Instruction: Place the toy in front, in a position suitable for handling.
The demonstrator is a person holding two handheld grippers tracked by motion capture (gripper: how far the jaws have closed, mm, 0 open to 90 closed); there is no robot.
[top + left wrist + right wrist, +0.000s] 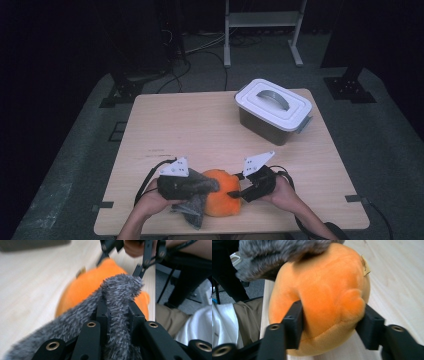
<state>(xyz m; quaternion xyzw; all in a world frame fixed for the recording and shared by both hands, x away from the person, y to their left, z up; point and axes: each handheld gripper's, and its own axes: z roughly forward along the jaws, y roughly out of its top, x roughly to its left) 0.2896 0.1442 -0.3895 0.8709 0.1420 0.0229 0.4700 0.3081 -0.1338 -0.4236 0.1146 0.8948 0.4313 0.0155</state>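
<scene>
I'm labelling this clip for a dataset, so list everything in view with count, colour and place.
Plush toy: one, orange, near table edge, between both tools.
Furry cloth: one, grey, draped on the toy's left side.
Box: one, dark with white lid and grey handle, far right of table.
Table: one, light wood.
Frame: one, white, on floor behind.
Left tool: black, shut on the cloth.
Right tool: black, pressing the toy's sides.
Hands: two, bottom edge.

A bright orange round plush toy sits at lower centre of the high view, draped by mottled grey shaggy fur fabric. At upper right, a white-lidded, dark brown plastic box stands on the pale wooden table.
</scene>
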